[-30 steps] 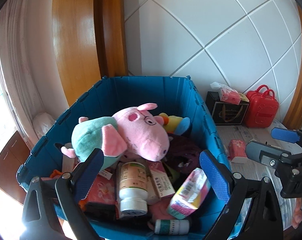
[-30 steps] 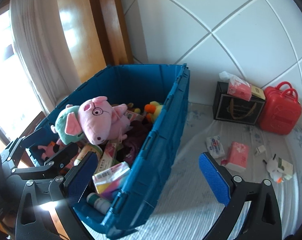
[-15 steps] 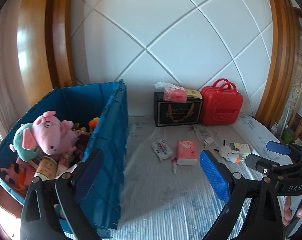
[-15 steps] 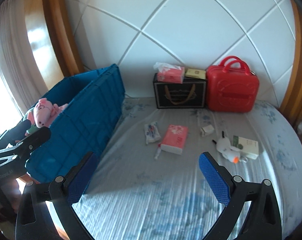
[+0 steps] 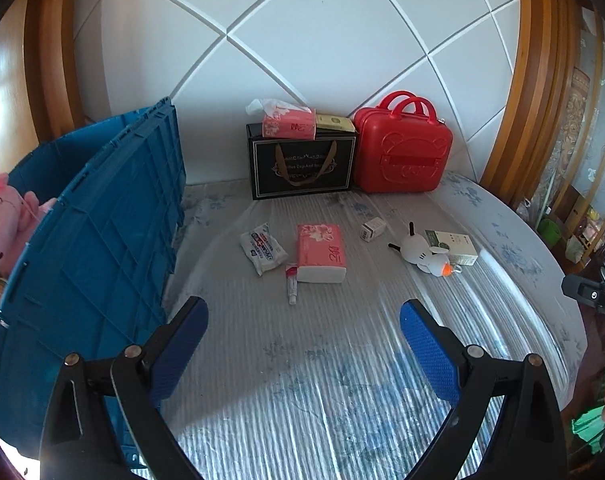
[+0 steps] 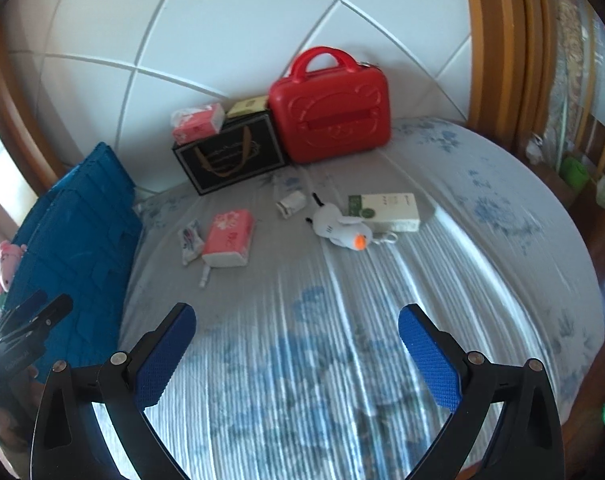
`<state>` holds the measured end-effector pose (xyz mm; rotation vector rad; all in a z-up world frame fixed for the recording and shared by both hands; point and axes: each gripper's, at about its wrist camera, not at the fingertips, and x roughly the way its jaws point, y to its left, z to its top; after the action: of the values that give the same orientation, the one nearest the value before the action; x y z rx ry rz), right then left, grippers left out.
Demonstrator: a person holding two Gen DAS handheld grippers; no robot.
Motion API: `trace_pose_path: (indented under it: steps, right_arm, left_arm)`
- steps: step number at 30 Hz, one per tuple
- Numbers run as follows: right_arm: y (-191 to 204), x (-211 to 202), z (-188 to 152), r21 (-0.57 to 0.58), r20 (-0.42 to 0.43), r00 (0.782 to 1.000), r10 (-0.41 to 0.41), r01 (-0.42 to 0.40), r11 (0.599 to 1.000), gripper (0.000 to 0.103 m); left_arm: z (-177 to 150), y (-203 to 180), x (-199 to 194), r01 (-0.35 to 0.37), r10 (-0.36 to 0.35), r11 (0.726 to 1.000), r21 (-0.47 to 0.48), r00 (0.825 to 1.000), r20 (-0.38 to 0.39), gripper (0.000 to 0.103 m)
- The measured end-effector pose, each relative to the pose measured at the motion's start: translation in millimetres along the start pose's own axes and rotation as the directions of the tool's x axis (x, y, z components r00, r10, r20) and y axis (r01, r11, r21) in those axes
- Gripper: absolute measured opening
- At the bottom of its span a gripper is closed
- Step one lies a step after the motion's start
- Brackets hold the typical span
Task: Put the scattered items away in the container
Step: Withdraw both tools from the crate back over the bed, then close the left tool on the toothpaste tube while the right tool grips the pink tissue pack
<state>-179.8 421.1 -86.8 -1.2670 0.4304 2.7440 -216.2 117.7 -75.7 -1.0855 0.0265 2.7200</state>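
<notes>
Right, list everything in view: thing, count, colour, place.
crate: 1, blue, left on the bed
pig plush: 1, pink, in the crate
gift bag: 1, black, by the headboard
tissue box: 1, pink, on the gift bag
flat box: 1, olive, on the gift bag
case: 1, red, right of the gift bag
wipes pack: 1, white, mid-bed
tissue pack: 1, pink, mid-bed
tube: 1, white, touching the tissue pack
small box: 1, white, mid-bed
bird plush: 1, white, right
carton: 1, white-green, behind the bird plush
left gripper: jaws open, empty
right gripper: jaws open, empty
</notes>
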Motion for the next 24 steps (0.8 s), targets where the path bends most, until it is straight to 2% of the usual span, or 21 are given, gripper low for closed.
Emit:
trace_pose_path:
  steps: [4,9,13,19,24]
  right_arm:
    - [-22.3,18.5,-8.9,0.036,-0.047,0.998,-0.048,0.050,0.998,0.103]
    - [-52.4,46.8,-7.7,0.077,-0.069,0.997,-0.021,0.026,0.997,0.103]
    - [-76.3,84.4,5.6,0.052,-0.107,0.994,0.010,-0.004,0.999,0.103]
    - [-94.9,149.2,28.2,0.000,-0.208,0.976,0.068,-0.070,0.998,0.103]
    - [-72.8,192.5,36.4,-0.004,-0.278,0.949,0.146,-0.153,0.988,0.103]
  left_arm:
    - [-15.1,5.3,20.1,-0.035,0.035,0.999,-0.002,0.999,-0.004,0.098]
    - [-27.1,5.1,45.8,-0.059,0.058,0.998,-0.025,0.997,-0.042,0.098]
    - [-34.0,-3.8,72.6,-0.109,0.102,0.989,-0.099,0.992,-0.070,0.098]
    - [-43.3,-21.1,122.9,-0.198,0.168,0.966,-0.166,0.969,-0.180,0.098]
    - [-38.9,-12.6,156.1,-0.244,0.199,0.955,-0.169,0.949,-0.243,0.098]
